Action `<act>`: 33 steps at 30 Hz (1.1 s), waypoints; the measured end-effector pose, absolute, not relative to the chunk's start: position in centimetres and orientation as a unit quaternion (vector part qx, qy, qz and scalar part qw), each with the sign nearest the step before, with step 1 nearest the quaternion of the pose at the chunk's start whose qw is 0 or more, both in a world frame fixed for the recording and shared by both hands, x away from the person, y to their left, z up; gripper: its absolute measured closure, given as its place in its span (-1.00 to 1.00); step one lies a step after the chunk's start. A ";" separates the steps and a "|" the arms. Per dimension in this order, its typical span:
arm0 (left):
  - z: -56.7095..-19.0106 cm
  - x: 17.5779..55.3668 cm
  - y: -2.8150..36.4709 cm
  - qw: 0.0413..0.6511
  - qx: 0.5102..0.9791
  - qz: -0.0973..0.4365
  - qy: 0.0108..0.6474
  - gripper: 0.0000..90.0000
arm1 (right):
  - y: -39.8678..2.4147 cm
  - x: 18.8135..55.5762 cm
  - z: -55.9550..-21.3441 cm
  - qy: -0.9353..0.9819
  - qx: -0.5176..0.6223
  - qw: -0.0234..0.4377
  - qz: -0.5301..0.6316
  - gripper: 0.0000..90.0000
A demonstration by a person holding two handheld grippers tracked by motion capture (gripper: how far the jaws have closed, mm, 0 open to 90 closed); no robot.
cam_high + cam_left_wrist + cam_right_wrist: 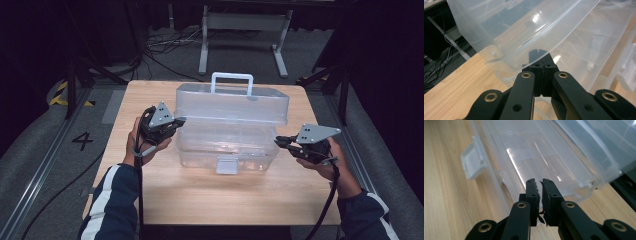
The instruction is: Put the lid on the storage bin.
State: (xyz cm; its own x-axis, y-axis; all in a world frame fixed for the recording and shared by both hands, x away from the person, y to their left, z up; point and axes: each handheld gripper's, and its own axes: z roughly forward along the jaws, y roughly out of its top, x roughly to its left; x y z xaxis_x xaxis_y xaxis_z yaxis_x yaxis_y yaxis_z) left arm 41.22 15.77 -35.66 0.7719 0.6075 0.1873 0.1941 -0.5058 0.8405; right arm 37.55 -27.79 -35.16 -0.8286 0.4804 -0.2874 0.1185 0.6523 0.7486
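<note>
A painted "4" marks the floor.

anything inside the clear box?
Through the raised lid and walls, the clear box shows molded dividers and wooden table beneath; no loose items visible, though glare hides some compartments.
</note>
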 end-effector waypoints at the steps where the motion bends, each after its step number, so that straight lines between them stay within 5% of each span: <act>1: -35.7 41.2 15.8 0.433 0.836 0.237 0.239 1.00 | -27.9 37.6 -35.2 0.876 0.174 0.239 0.380 0.86; 33: -37.4 39.5 16.7 0.409 0.858 0.217 0.222 1.00 | -29.0 37.9 -36.7 0.874 0.212 0.233 0.369 0.78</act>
